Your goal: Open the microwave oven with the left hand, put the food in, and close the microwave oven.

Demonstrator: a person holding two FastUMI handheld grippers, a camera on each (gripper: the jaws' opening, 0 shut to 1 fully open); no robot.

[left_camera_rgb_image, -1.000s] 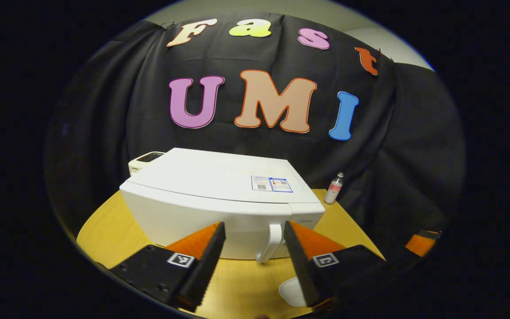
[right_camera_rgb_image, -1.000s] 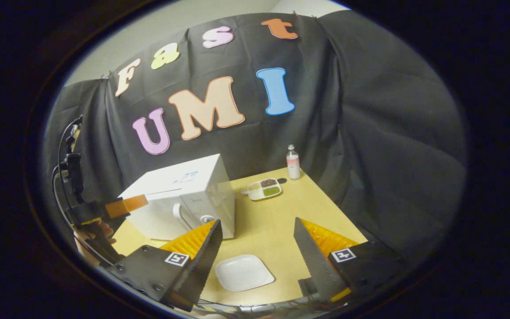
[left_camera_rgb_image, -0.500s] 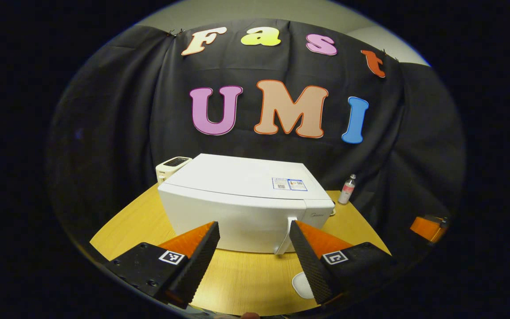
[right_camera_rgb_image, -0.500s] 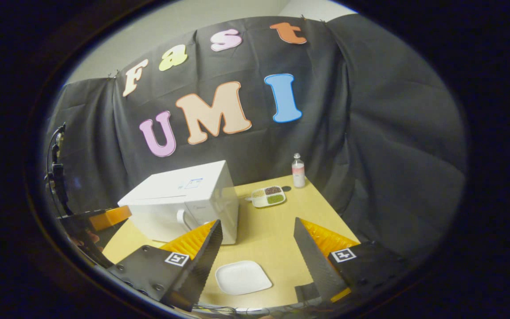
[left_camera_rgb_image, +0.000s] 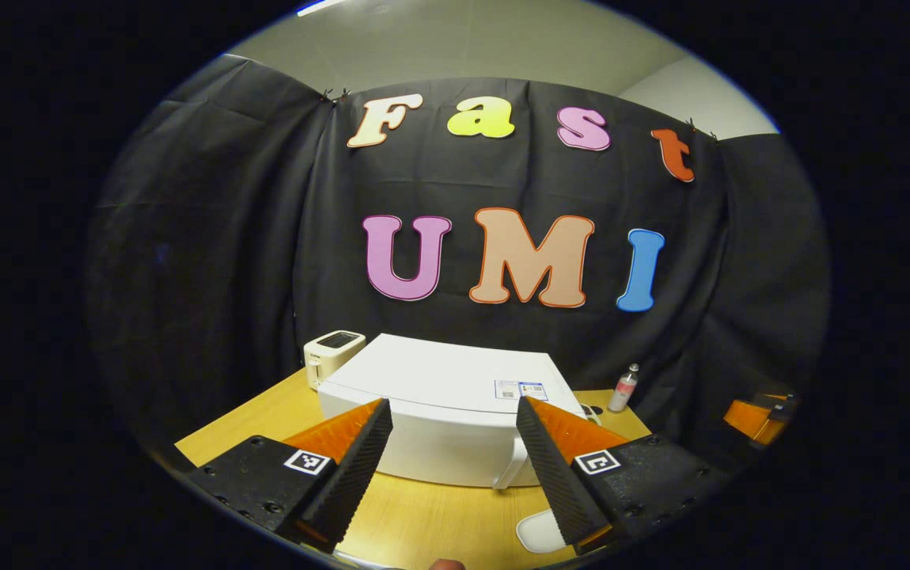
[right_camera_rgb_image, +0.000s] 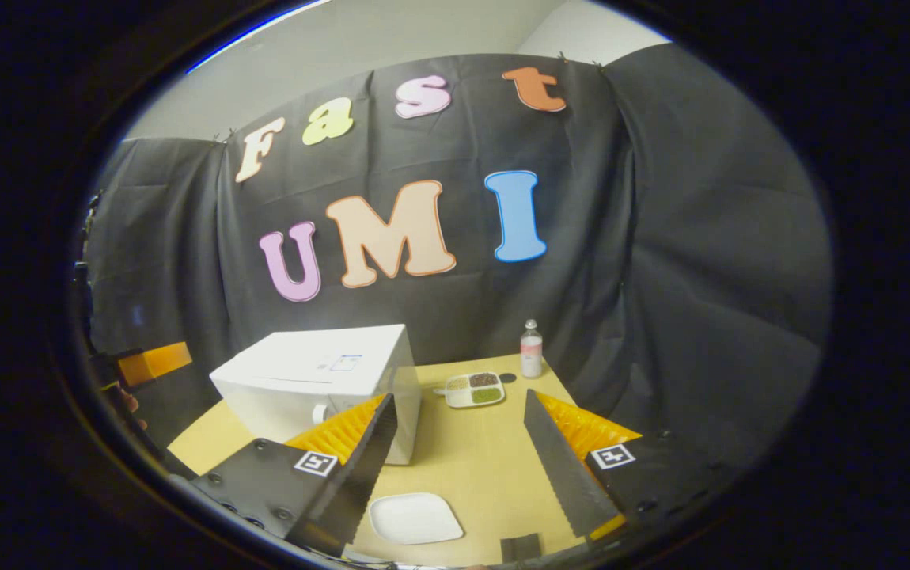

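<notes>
— How is the left gripper (left_camera_rgb_image: 453, 467) being held?
— Its fingers are being kept spread wide, nothing being pinched between them.
— And the right gripper (right_camera_rgb_image: 455, 467)?
— It is likewise being held wide apart and empty. At the left edge of its view, what is probably a hand (right_camera_rgb_image: 129, 402) is being glimpsed.

Smooth white plastic microwave (left_camera_rgb_image: 439, 380) (semi-gloss), matt wood-look table (right_camera_rgb_image: 487, 459).

Left gripper view is looking from the table's front edge, slightly above, straight at the microwave oven (left_camera_rgb_image: 455, 412) front, fairly near. Right gripper view is sitting further right, facing the microwave oven (right_camera_rgb_image: 320, 380) corner; both are sharing table (left_camera_rgb_image: 265, 412), bottle (right_camera_rgb_image: 531, 348) and backdrop.
</notes>
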